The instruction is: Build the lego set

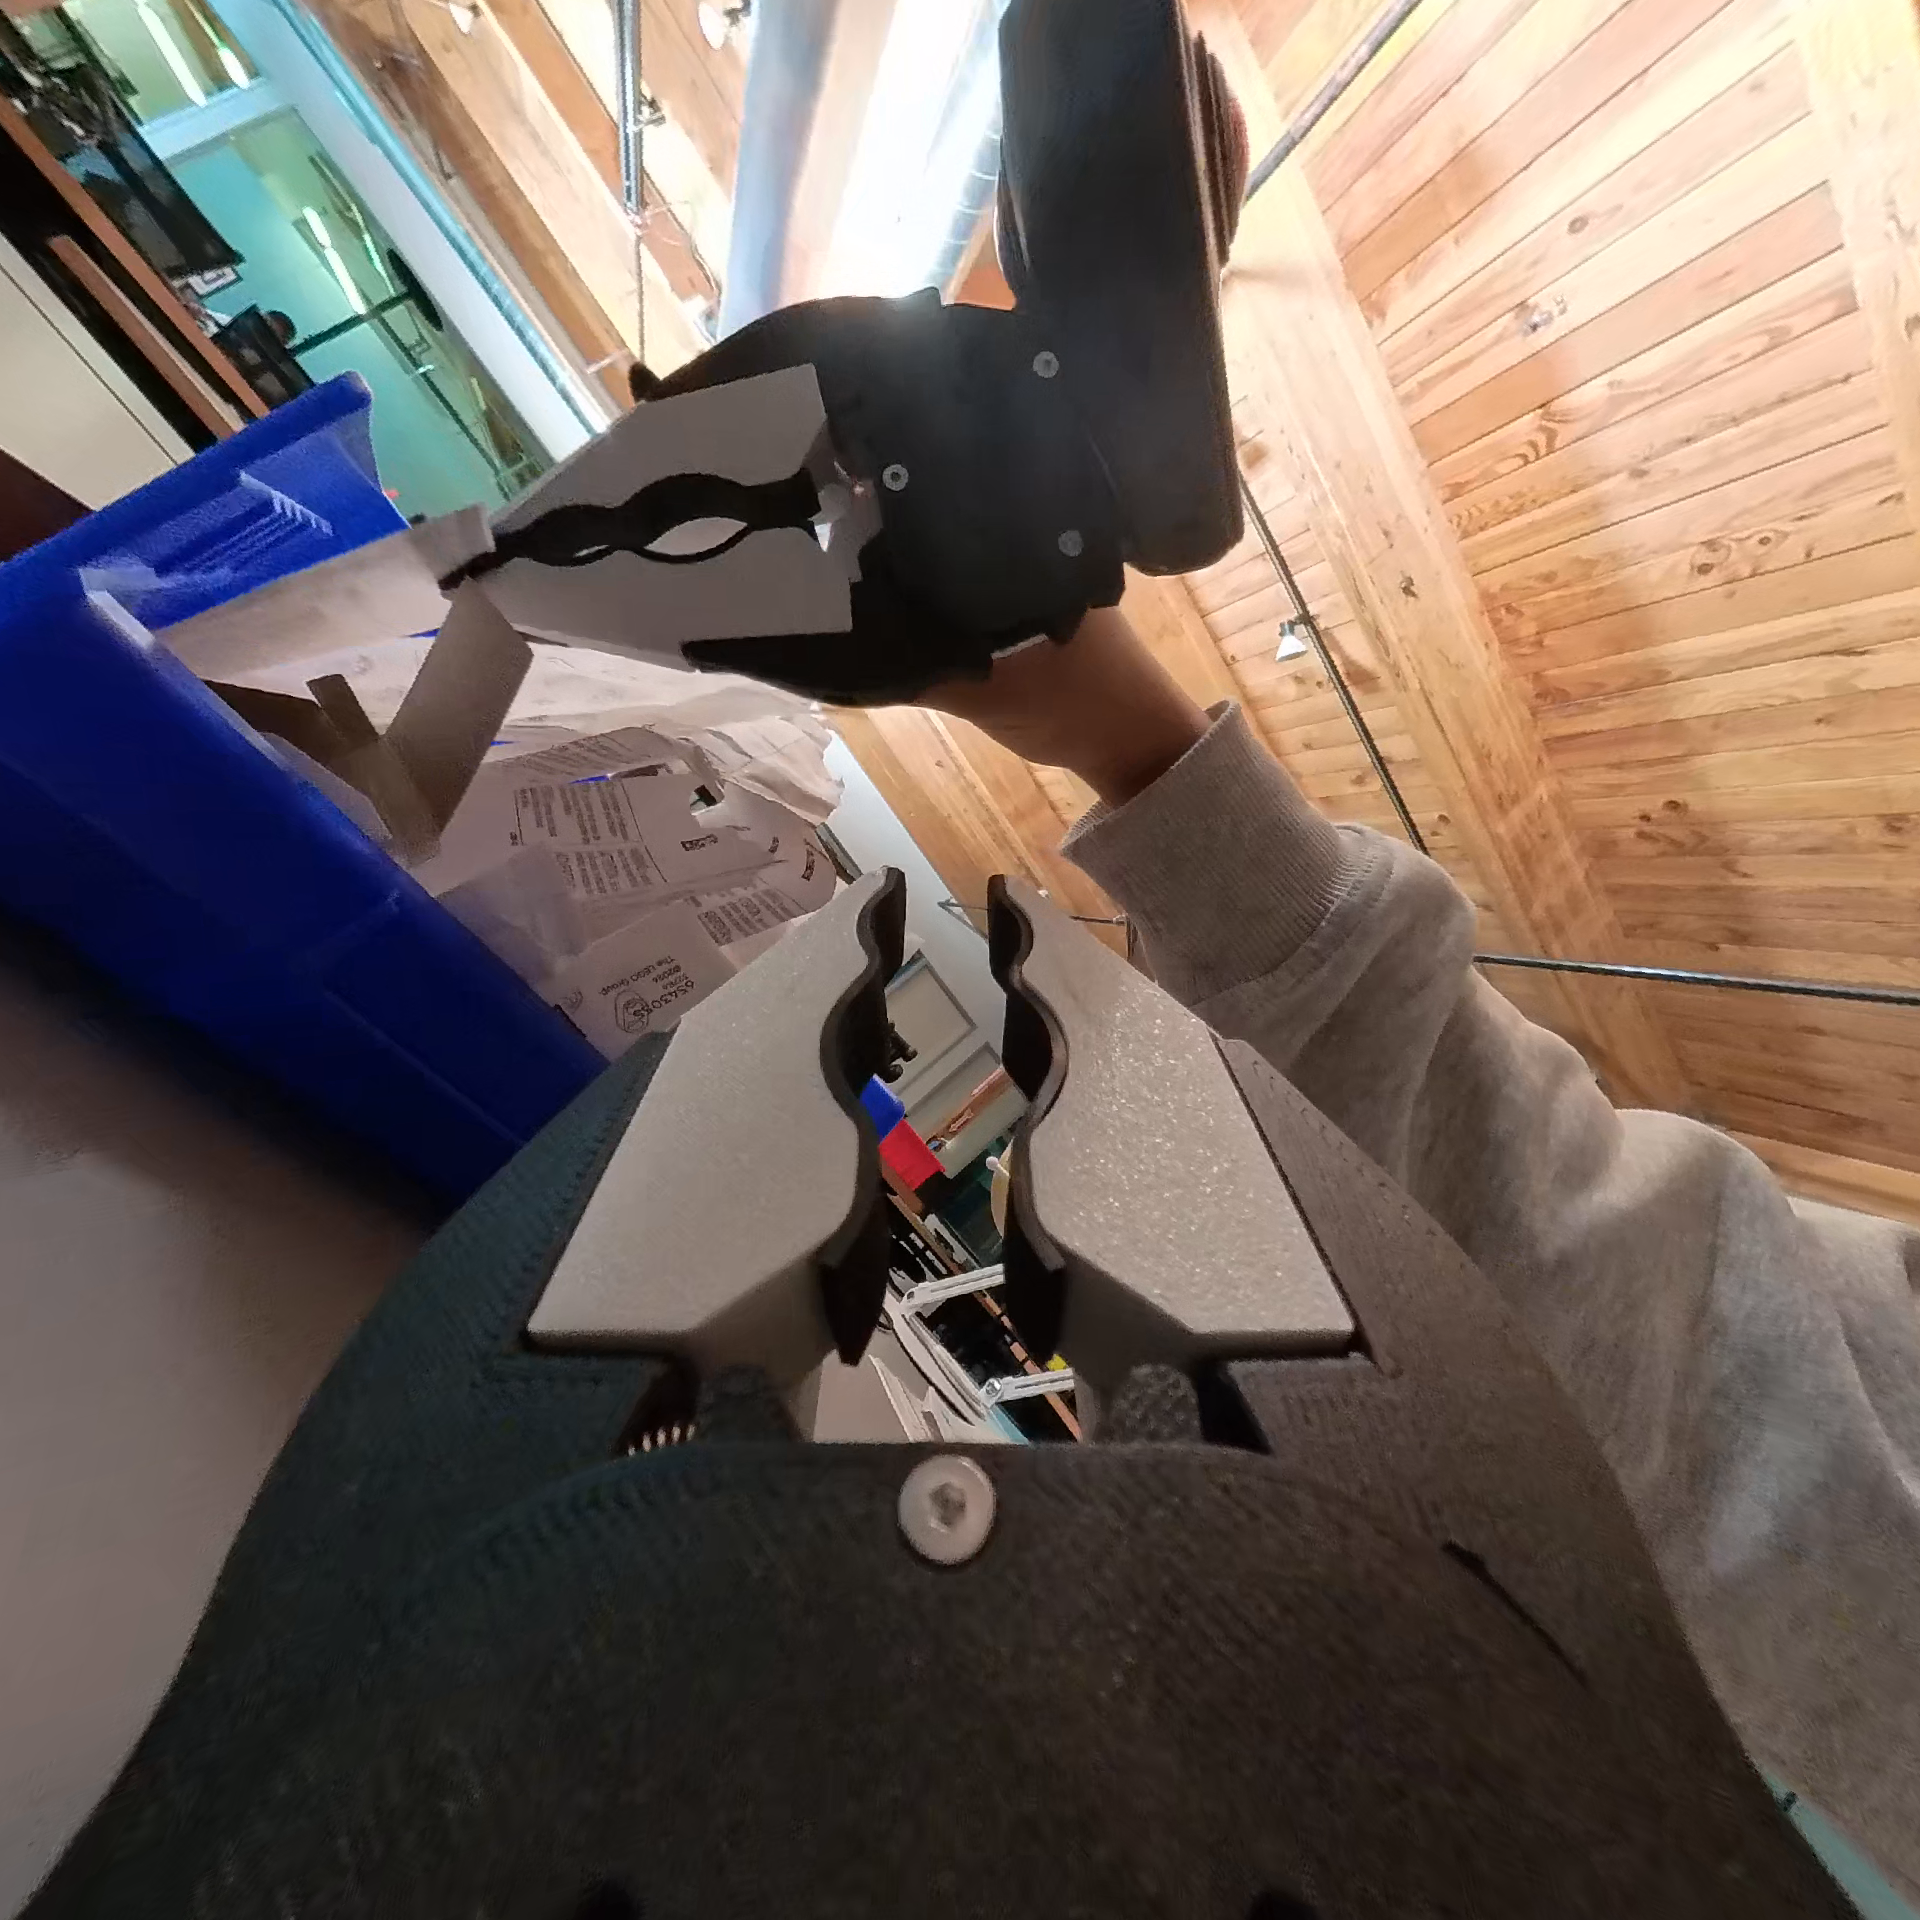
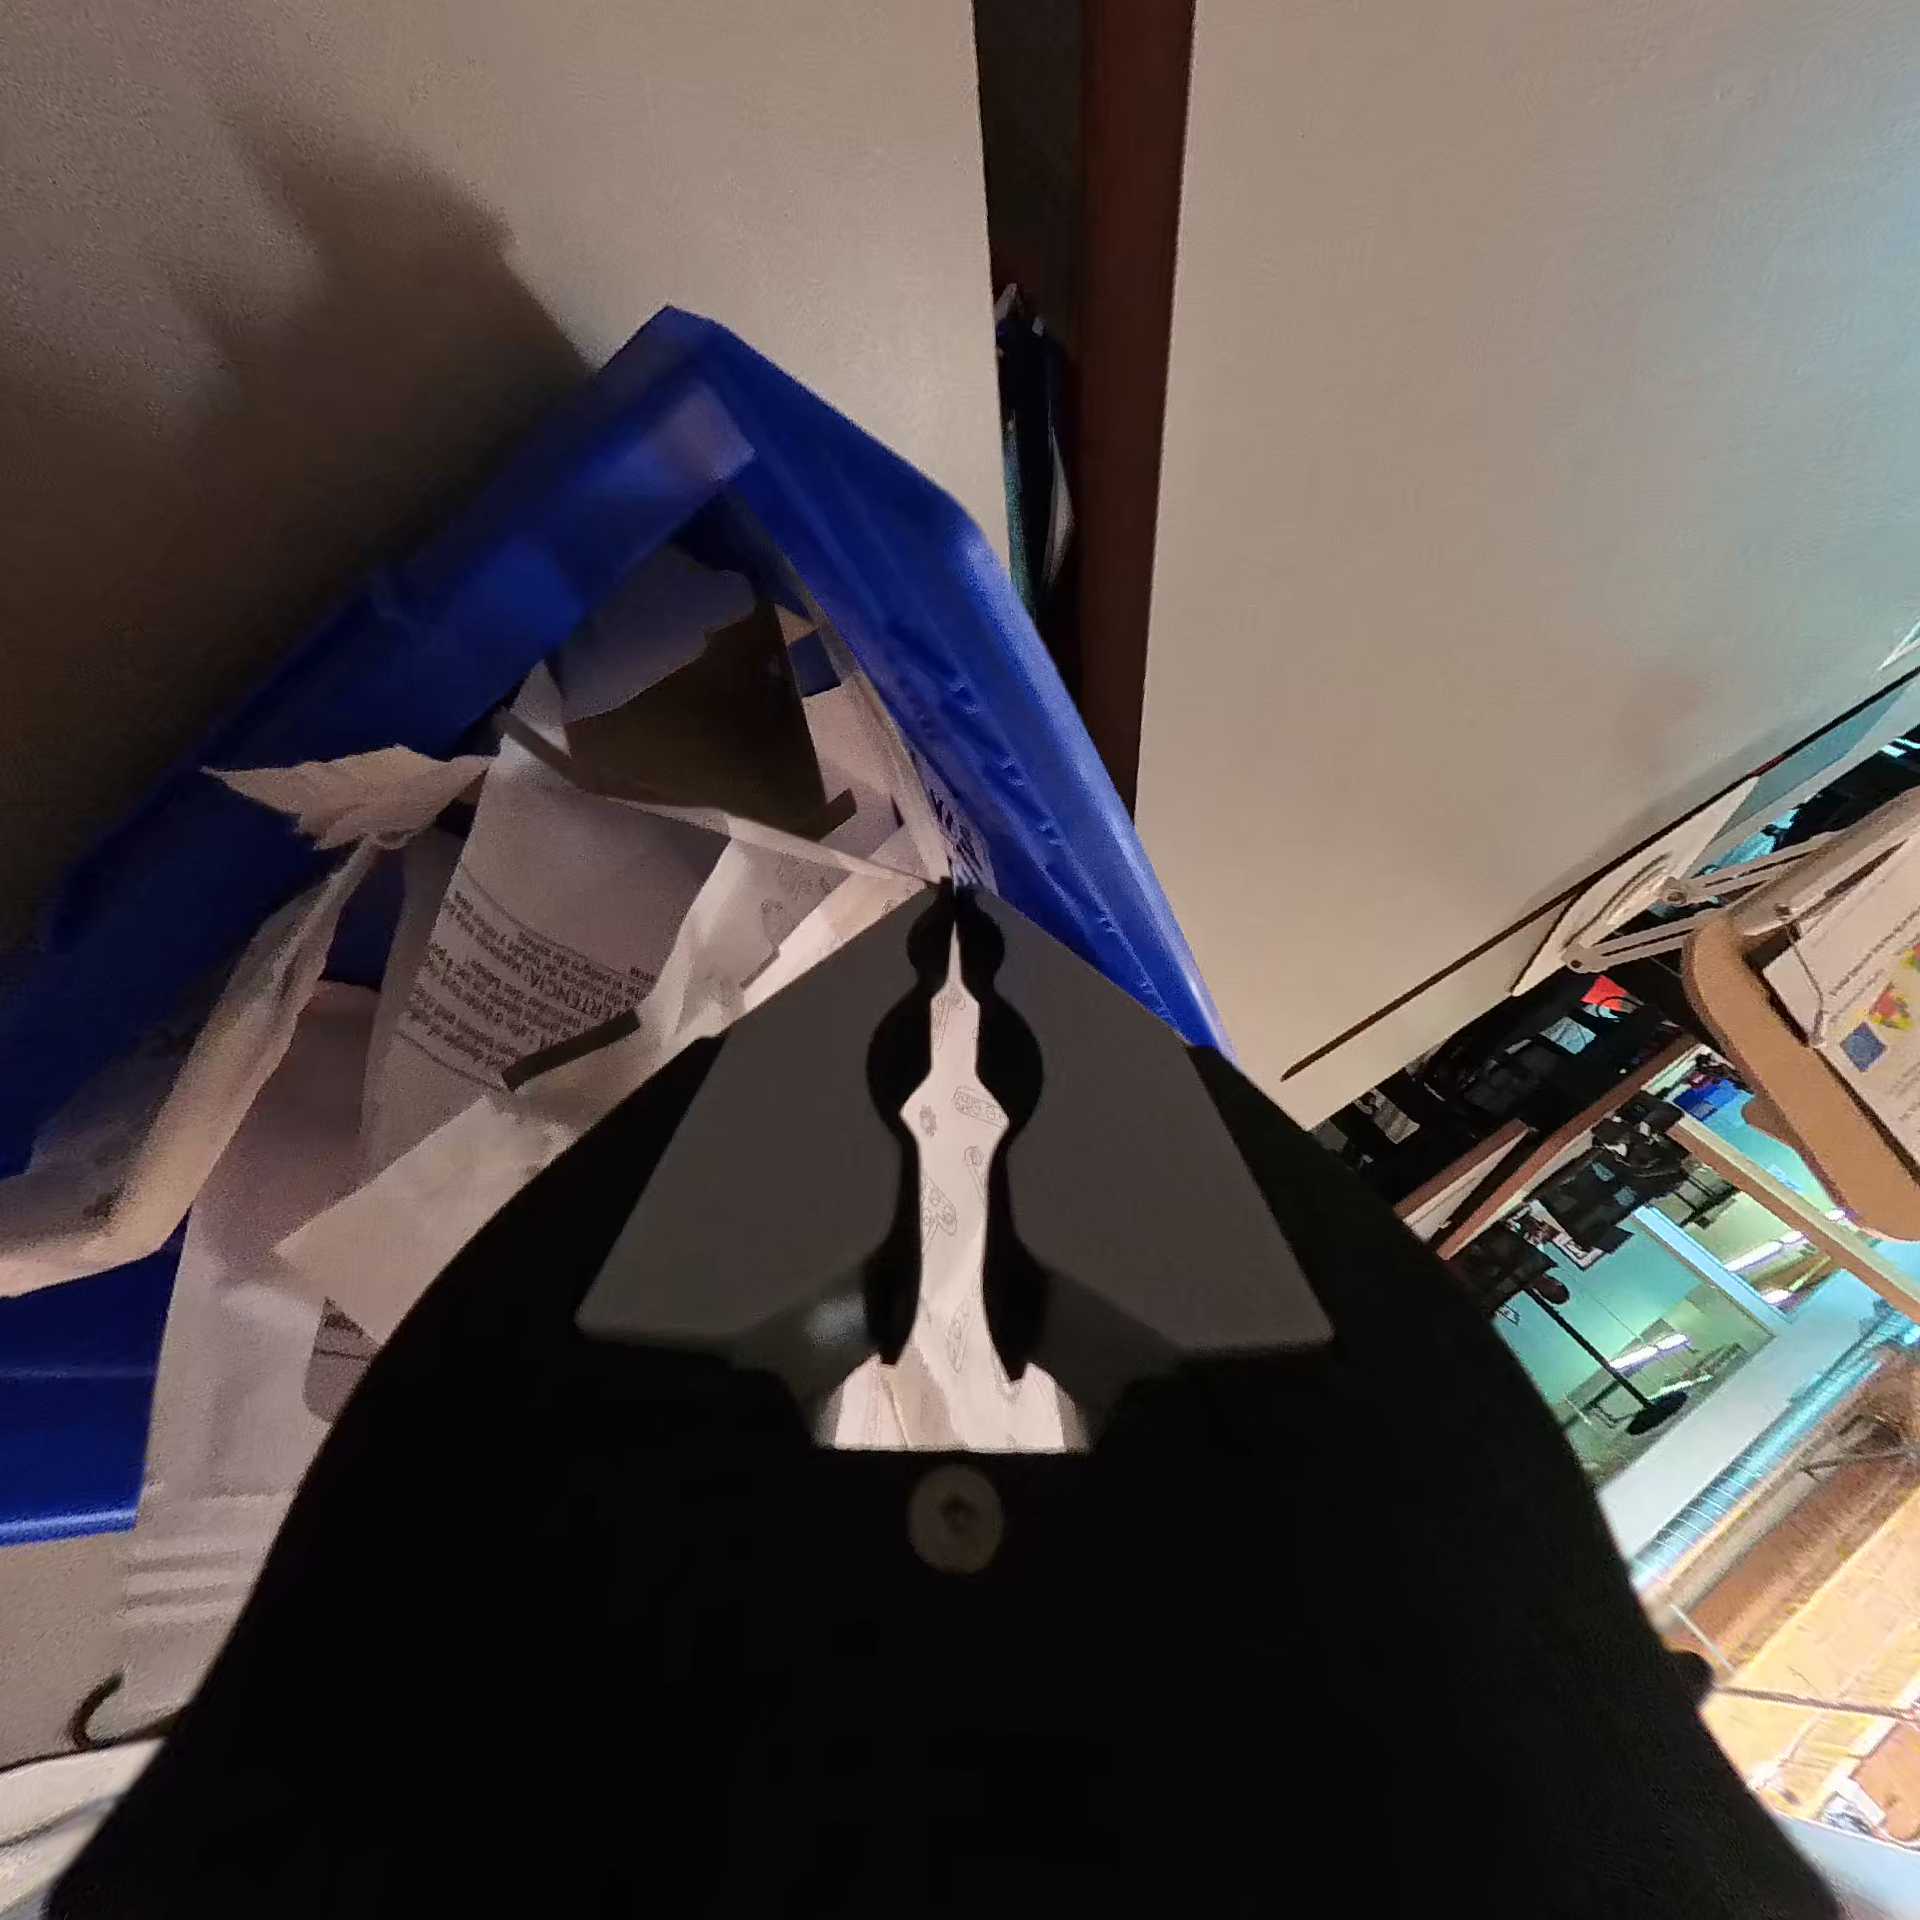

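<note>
Right hand-held gripper (image 2: 954,902) pinches a paper sheet (image 1: 457,665) over the blue bin (image 1: 260,831) to discard it; left hand-held gripper (image 1: 943,899) narrowly parted, empty.

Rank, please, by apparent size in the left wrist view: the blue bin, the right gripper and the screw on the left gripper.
1. Blue bin
2. Right gripper, though it looks comparable and sits nearer, so the order is unsure
3. Screw, clearly smallest

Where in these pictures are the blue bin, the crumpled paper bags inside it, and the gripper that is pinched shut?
blue bin (image 2: 935,582): right wrist view, on its far rim.
paper bags (image 2: 540,956): right wrist view, on a printed white bag.
right gripper (image 2: 954,902): right wrist view, at its closed fingertips.
</note>
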The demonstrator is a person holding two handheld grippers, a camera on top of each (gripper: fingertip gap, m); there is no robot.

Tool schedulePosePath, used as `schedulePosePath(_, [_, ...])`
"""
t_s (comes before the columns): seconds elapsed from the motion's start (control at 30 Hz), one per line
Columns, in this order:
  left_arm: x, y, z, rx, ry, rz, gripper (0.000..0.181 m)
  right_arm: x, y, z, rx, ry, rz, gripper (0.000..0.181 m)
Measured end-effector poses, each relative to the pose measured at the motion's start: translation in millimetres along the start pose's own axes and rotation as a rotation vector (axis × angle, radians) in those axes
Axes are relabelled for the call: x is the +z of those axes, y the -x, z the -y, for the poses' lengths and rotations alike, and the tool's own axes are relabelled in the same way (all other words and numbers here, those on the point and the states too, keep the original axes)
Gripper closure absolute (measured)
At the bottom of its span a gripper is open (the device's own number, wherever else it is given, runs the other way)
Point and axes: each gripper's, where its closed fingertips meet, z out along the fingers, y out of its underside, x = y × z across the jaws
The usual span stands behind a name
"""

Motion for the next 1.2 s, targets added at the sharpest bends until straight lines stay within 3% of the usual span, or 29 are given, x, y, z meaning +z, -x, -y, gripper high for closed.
schedulePosePath(0.13, [0, 0, -1, 0.001, 0.004, 0.0, 0.167, -9, -17, -12, -0.022, 0.061, -0.11, 0.181])
schedulePosePath(0.27, [0, 0, -1, -0.005, 0.005, 0.0, 0.167, -44, -49, -34, 0.063, 0.076, -0.285, 0.181])
schedulePosePath(0.4, [0, 0, -1, -0.012, 0.006, -0.001, 0.167, -105, -57, -57, 0.16, 0.027, -0.465, 0.181])
schedulePosePath(0.5, [0, -1, -2, -0.02, 0.014, -0.007, 0.167, -166, -32, -56, 0.223, -0.106, -0.587, 0.181])
schedulePosePath(0.6, [2, -5, -7, -0.016, 0.031, -0.018, 0.166, -229, 21, -50, 0.203, -0.206, -0.741, 0.181])
schedulePosePath(0.7, [3, -7, -18, 0.012, 0.066, -0.015, 0.167, -271, 91, -51, 0.157, -0.18, -0.888, 0.181])
schedulePosePath(0.93, [5, -31, -58, 0.16, 0.17, -0.052, 0.168, -340, 266, -79, 0.485, -0.114, -0.995, 0.181])
schedulePosePath(1.03, [5, -43, -78, 0.205, 0.24, -0.079, 0.168, -355, 341, -94, 0.576, 0.019, -1.014, 0.181])
schedulePosePath(1.2, [28, -86, -107, 0.182, 0.266, -0.19, 0.175, -388, 429, -110, 0.717, 0.175, -1.037, 0.181])
